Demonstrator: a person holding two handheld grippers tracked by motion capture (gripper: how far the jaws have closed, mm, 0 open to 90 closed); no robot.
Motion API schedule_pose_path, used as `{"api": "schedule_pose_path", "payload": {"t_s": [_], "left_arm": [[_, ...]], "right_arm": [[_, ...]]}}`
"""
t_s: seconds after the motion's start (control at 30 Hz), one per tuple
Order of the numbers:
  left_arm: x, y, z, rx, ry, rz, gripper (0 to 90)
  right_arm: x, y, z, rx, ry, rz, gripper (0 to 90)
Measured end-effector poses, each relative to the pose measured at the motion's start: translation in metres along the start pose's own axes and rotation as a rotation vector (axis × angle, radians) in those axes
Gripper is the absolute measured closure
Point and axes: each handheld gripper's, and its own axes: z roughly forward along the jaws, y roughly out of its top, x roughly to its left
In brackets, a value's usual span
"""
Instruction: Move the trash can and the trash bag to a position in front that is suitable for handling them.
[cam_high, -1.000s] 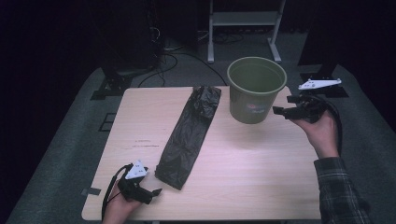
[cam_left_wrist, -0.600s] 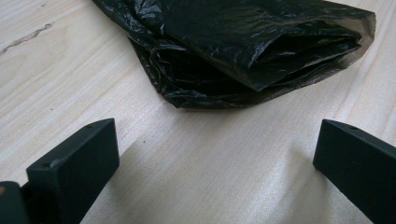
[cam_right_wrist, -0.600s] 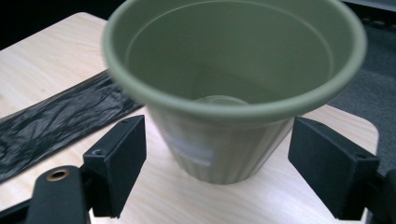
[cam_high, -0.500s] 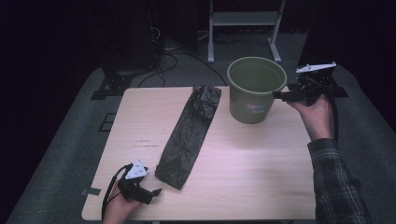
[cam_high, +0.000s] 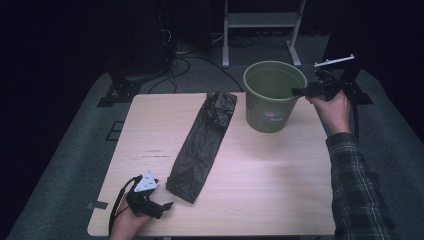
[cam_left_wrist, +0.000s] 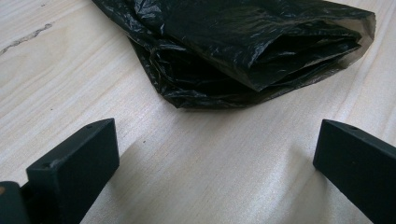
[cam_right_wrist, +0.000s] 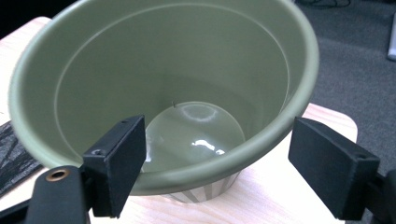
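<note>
I see the right hand-held gripper (cam_high: 296, 91) at the rim of the green bucket (cam_high: 272, 97), near the bench's (cam_high: 280, 190) far right corner. Jaws stand wide apart, released. In the right gripper view the right hand-held gripper (cam_right_wrist: 212, 154) has one jaw on the inner side of the near rim and the other outside it, so the bucket (cam_right_wrist: 163, 93) wall sits between them; pads are not pressing on it. Bucket is upright and its inside looks bare, with a glossy bottom.

Left hand-held gripper (cam_high: 167, 204) rests low at the near left corner of the bench, pointing at the near end of the black plastic bag (cam_high: 202, 145). In the left gripper view the left hand-held gripper (cam_left_wrist: 215, 154) also has its jaws spread, released, with bare wood (cam_left_wrist: 224, 186) between them. The bag (cam_left_wrist: 243, 51) end lies just ahead of the tips, apart from them.

Bag lies flat and folded long, running from the near left part of the bench up toward the far edge, its far end crumpled just beside the bucket. I can't tell whether the two touch.
</note>
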Motion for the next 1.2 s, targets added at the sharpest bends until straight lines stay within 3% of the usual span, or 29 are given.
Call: {"api": "schedule_pose_path", "payload": {"t_s": [0.4, 0.63, 0.87, 0.97, 1.2], "left_arm": [[0.000, 0.000, 0.000, 0.000, 0.000, 0.000, 0.0], [0.000, 0.000, 0.000, 0.000, -0.001, -0.001, 0.0], [0.000, 0.000, 0.000, 0.000, -0.001, -0.001, 0.0], [0.000, 0.000, 0.000, 0.001, 0.000, 0.002, 0.0], [0.000, 0.000, 0.000, -0.002, 0.002, 0.001, 0.0]], "right_arm": [[-0.002, -0.001, 0.003, 0.008, -0.021, 0.014, 26.1], [-0.003, 0.001, 0.006, 0.012, 0.005, 0.036, 32.4], [0.003, 0.004, 0.007, 0.009, 0.030, 0.017, 47.6], [0.005, 0.004, 0.009, 0.019, 0.048, 0.016, 48.4], [0.018, 0.014, 0.017, 0.069, 0.036, -0.022, 54.7]]}}
